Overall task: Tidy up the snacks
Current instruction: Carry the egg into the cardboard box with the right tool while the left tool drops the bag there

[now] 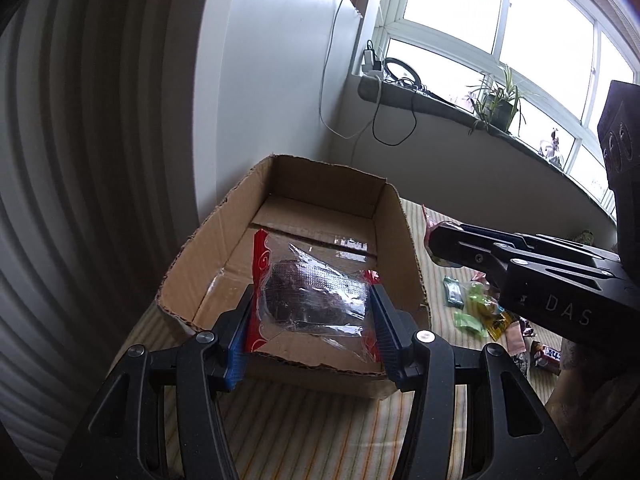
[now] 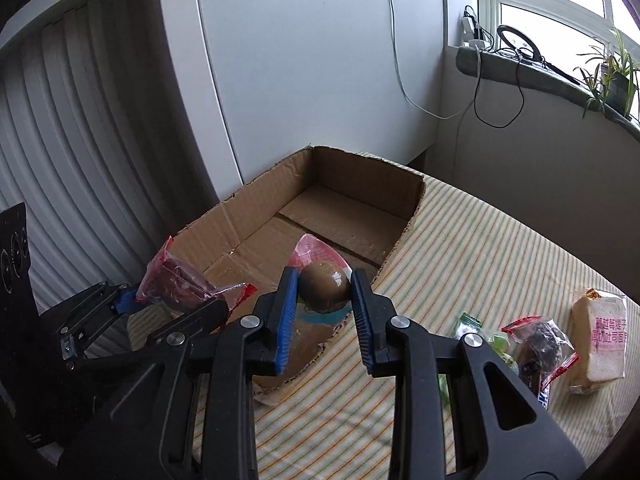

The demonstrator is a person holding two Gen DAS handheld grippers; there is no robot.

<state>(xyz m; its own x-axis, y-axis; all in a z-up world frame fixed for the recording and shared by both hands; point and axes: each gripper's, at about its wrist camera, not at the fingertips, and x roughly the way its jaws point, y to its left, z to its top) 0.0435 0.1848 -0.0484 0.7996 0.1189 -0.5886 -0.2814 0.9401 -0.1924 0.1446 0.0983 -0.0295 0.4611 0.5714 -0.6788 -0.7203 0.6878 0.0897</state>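
Observation:
An open cardboard box [image 1: 394, 216] stands on a striped tablecloth; it also shows in the right wrist view [image 2: 408, 188]. My left gripper [image 1: 312, 300] is shut on a clear red-edged packet with a dark cake [image 1: 312, 292], held above the box's near end. In the right wrist view that packet [image 2: 180, 276] sits at the left. My right gripper [image 2: 325, 292] is shut on a packed brown egg [image 2: 324, 286] in a pink wrapper, over the box's near right edge. In the left wrist view the right gripper [image 1: 434, 246] is at the right of the box.
Loose snacks lie on the cloth right of the box: green candy packets [image 1: 472, 308], another dark cake packet [image 2: 538, 348] and a wrapped bread slice [image 2: 600, 336]. A white panel and ribbed wall stand behind the box. A windowsill with plants [image 1: 496, 100] is at the right.

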